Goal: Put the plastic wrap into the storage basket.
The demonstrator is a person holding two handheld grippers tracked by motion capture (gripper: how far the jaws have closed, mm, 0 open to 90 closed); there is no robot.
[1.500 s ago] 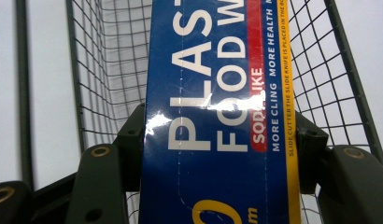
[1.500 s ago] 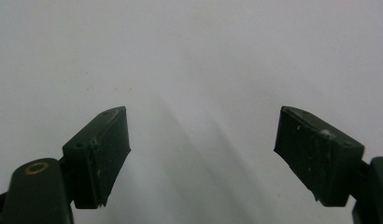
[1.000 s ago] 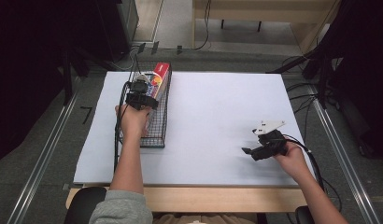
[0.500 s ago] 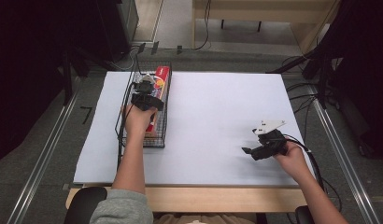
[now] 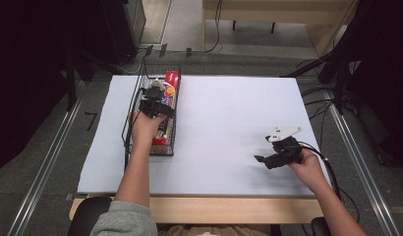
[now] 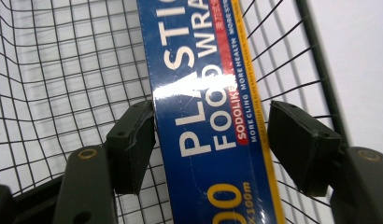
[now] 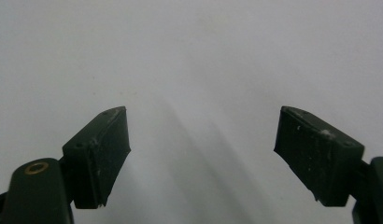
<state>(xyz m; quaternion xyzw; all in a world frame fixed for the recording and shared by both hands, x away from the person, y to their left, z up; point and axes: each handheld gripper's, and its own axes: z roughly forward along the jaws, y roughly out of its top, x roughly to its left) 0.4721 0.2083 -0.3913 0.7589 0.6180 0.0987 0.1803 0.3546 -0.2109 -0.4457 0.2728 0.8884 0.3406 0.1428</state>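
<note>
Jaws of our left gripper [image 6: 210, 144] have just been opening, releasing the plastic food wrap box [image 6: 208, 116] in the wire basket [image 5: 174, 142]; our right gripper [image 7: 203, 158] gapes empty.

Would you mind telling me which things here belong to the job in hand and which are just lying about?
In the job:
- plastic food wrap box, lying in the wire basket
- left gripper, jaws just opened around the box

Lying about:
- right gripper, open over the white table
</note>
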